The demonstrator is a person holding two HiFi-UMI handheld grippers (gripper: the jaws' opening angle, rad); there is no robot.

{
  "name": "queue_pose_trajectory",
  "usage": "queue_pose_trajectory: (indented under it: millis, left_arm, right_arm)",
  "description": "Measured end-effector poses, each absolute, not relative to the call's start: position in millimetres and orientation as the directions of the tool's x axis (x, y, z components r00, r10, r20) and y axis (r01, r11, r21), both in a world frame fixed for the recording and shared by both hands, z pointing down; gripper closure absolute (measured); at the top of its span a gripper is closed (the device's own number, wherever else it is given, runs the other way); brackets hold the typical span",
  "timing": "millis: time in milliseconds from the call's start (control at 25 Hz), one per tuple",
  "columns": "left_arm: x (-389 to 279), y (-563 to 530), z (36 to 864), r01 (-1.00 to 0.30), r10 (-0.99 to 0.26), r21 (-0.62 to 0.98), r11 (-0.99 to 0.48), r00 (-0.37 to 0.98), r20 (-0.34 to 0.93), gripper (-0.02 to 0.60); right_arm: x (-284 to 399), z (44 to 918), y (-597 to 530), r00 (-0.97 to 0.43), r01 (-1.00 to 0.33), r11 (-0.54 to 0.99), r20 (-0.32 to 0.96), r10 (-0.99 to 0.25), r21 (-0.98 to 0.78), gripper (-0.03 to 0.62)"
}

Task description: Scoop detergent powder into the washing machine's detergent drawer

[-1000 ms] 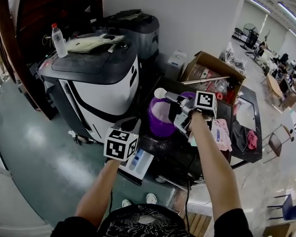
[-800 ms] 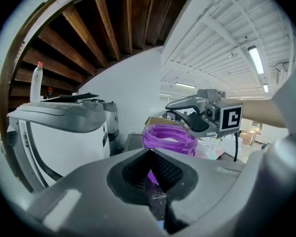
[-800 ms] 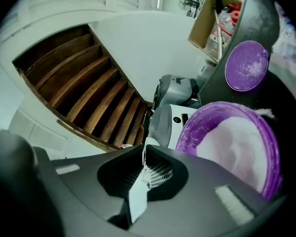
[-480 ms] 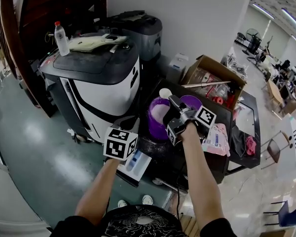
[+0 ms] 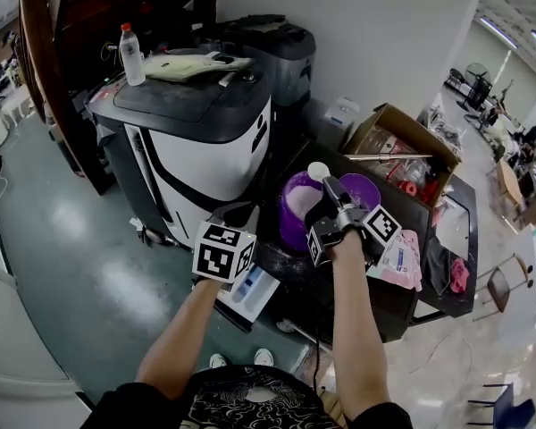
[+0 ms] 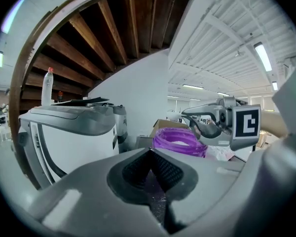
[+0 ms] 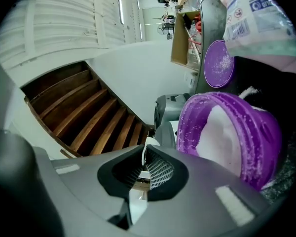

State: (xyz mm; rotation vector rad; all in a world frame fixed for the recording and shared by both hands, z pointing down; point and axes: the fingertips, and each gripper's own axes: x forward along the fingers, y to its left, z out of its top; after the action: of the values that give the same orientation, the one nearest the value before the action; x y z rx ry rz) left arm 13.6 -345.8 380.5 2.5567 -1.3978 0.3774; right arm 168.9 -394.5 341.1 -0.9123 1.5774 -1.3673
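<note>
Two grippers: the person holds one in each hand, in front of a washing machine and a dark table.
Left gripper: the left gripper has its jaws pressed together with nothing visible between them. From the head view it hangs just above the pulled-out detergent drawer.
Right gripper: the right gripper pinches the thin white handle of a scoop. The scoop's round bowl sits at the far rim of the tub.
Detergent powder: white powder fills an open purple tub on the table edge, between the two grippers. Its purple lid lies just behind it.
Drawer: white with a blue compartment, open, low and to the left of the tub. No powder can be made out in it.
Other things: a detergent bag lies to the right of the right gripper, a cardboard box stands farther back, and a bottle stands on top of the washing machine.
Step in hand: probably the scooping itself, with the scoop at the tub and not yet over the drawer. Whether the bowl is loaded cannot be told.
Next move calls for: if the bowl is empty, dipping it into the powder. Then carrying it level, leftward and down across the gap to the drawer, and tipping it over the right compartment so that nothing spills onto the floor.
</note>
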Motion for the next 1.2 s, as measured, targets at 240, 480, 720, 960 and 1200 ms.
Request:
queue_pose_trajectory:
  millis: [240,480,720,960,1200]
  left_arm:
    - [8,-345,381,-0.862,-0.811,0.047,-0.504,0.492,0.315,0.581]
    - [-6,-345,382,-0.889,-0.840,0.045,-0.456,0.446,0.308,0.581]
    - [-25,-342,385,-0.920,-0.870,0.044,-0.389,0.383,0.311,0.581]
    - [-56,-332,388,-0.952,-0.900,0.037,-0.305,0.300,0.316,0.581]
    - [-77,-321,390,-0.972,-0.918,0.034,-0.233,0.231,0.324,0.581]
  right_arm:
    - [168,340,-394,-0.390,-0.005,0.151,-0.137,-0.911,-0.989,0.560]
    - [148,326,-388,-0.445,0.018,0.209,-0.195,-0.874,-0.978,0.560]
    - [107,323,-383,-0.546,0.019,0.237,-0.209,-0.812,-0.971,0.560]
    - [71,330,-379,-0.617,0.041,0.229,-0.205,-0.760,-0.973,0.560]
    - [38,330,-372,-0.692,0.066,0.233,-0.213,-0.690,-0.970,0.560]
